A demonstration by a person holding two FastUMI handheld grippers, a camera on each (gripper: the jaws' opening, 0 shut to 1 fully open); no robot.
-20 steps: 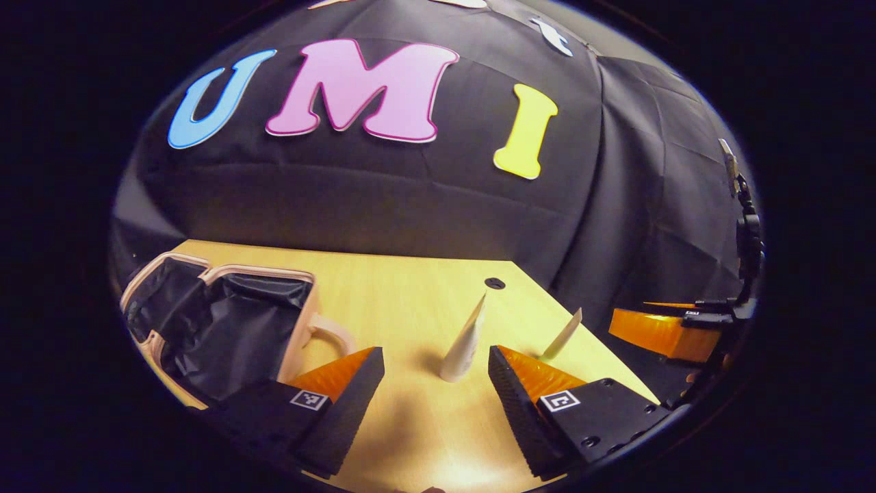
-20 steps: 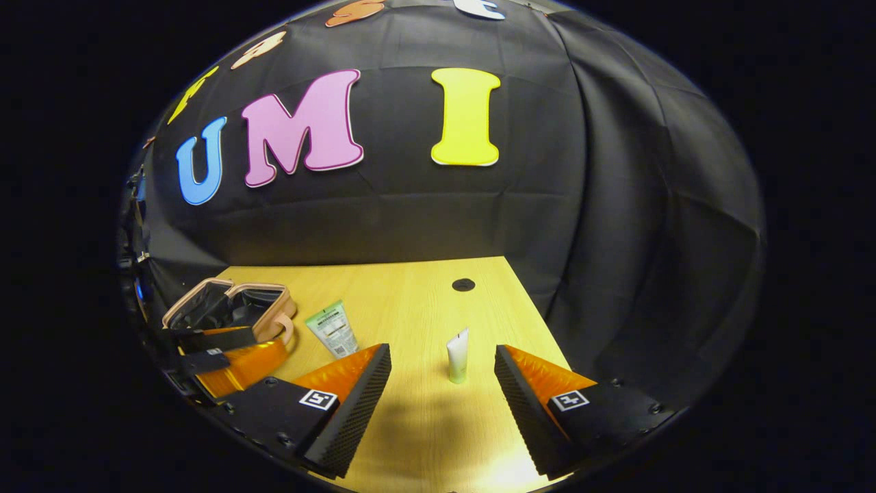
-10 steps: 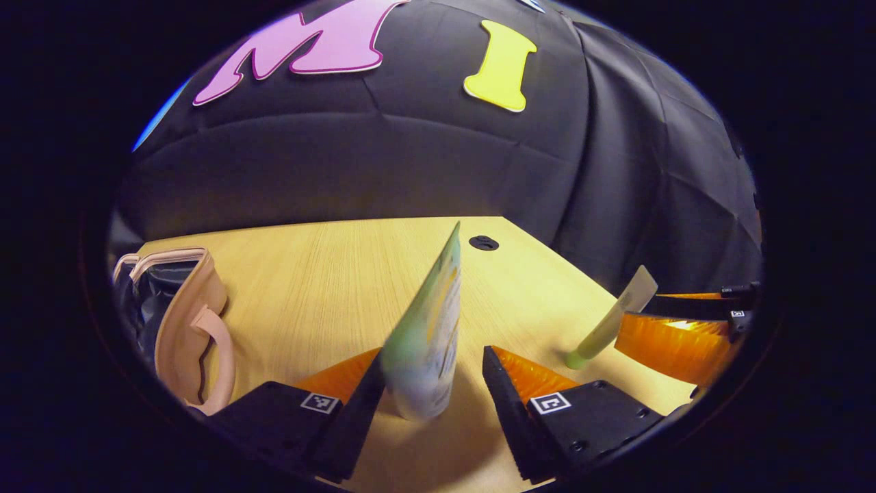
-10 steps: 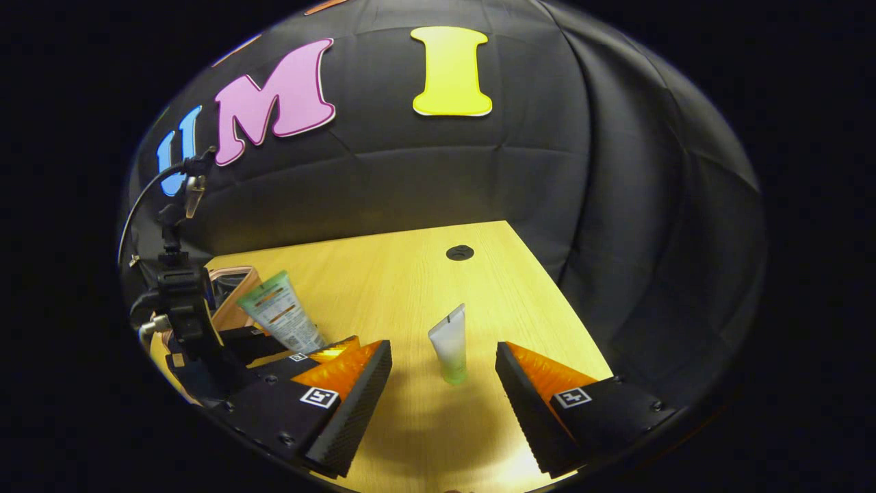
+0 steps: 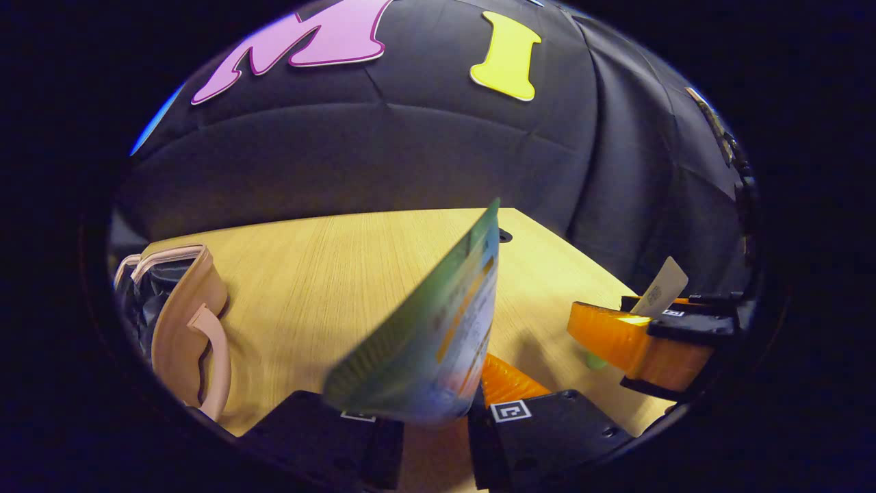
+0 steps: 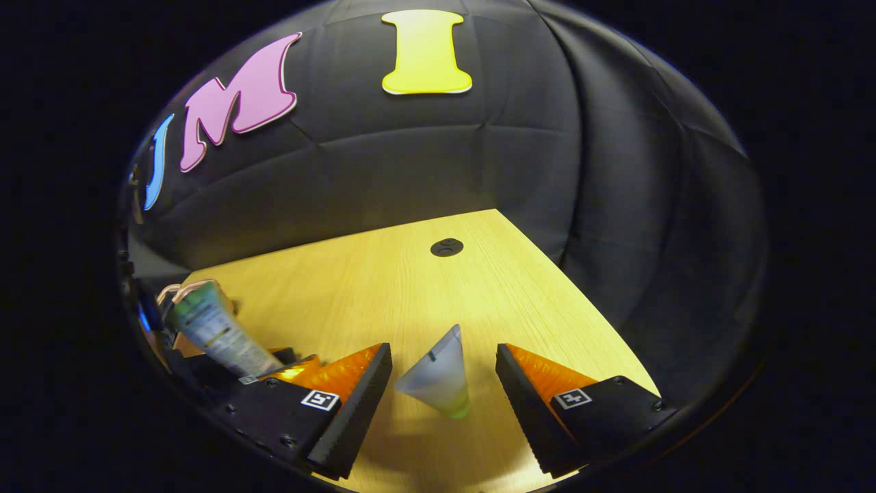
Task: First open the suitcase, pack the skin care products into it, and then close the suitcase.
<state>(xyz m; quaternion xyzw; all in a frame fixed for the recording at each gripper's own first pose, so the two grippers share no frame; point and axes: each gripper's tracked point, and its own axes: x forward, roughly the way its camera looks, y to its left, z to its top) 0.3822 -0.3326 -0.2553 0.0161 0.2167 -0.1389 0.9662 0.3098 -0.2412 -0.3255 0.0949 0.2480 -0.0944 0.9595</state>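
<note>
So far the suitcase (image 5: 179,308) lies open on the desk (image 5: 328,274), my left tool (image 5: 428,431) is clamped on the green tube (image 5: 438,335), my right tool (image 6: 443,383) gapes around the white tube (image 6: 438,380); packing and closing remain.

Your right gripper (image 6: 443,394) stands wide open around the small white, green-capped squeeze tube (image 6: 438,385) on the yellow wooden table (image 6: 383,287).

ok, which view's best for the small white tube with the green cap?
The right gripper view: the small white tube stands cap-down between the open right claw, unblocked. In the left gripper view only its tip pokes above that claw's orange finger.
</note>
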